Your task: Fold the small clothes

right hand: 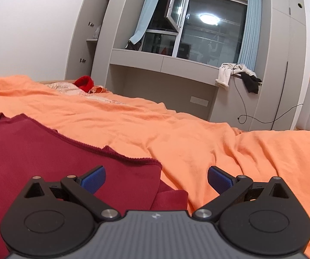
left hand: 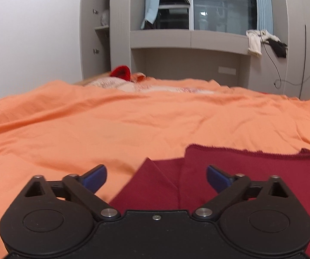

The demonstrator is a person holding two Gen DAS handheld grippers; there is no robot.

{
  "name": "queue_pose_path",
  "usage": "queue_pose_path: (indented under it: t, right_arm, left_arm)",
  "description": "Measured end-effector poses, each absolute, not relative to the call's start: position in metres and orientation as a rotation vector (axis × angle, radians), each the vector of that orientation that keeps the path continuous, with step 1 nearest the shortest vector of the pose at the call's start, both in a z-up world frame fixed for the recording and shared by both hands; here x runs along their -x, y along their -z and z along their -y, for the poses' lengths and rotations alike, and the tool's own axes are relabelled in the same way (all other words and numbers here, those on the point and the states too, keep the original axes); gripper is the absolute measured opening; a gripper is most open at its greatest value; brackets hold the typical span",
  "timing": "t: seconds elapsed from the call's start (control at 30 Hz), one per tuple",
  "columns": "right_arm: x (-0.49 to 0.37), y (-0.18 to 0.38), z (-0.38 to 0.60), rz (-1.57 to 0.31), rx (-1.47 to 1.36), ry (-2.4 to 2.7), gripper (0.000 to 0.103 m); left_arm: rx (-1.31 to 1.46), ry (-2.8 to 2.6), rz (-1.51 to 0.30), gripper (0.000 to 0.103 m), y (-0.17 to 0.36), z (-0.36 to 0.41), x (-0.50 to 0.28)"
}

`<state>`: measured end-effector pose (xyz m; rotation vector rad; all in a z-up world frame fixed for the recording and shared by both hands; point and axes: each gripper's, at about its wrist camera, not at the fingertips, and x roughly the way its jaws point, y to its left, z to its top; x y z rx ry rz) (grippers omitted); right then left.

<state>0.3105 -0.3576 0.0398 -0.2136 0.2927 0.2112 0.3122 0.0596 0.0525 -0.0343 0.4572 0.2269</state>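
Both claws, left claw (left hand: 156, 178) and right claw (right hand: 156, 178), gape wide, empty.

A bed is covered by an orange sheet (left hand: 133, 118). Behind it, a dark window (right hand: 208, 36) is framed by grey cabinets (right hand: 284, 64) and pale blue curtains (left hand: 262, 4); a ceiling lamp (right hand: 208, 18) is reflected in the glass, and white walls (left hand: 29, 32) are seen

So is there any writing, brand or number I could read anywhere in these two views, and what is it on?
None can be read.
Right claw: a small pale emblem on its grey housing, a shape rather than letters.
Wall plate under the window shelf: too blurred to show any print.
Dark red garment: no tag or print in view.
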Motion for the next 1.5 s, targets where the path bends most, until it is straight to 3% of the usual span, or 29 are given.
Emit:
queue_pose_path:
  t: [0.23,0.97,1.5]
  right_arm:
    - [-0.297,-0.050,0.354,-0.261,0.197,-0.193,0.103]
    - [-0.231,-0.058,0.303,-0.176,0.191,-0.340,0.103]
    - [-0.228,-0.036,0.284,-0.220,0.120,-0.388,0.103]
  left_arm:
    - [0.026,-0.256,-0.395,0.102,-0.061,-0.071,-0.292]
    - [0.364,-0.261,-0.328,0.102,-0.059,-0.100,-0.184]
    - [0.446,0.039,-0.477,0.102,-0.022,-0.066,-0.150]
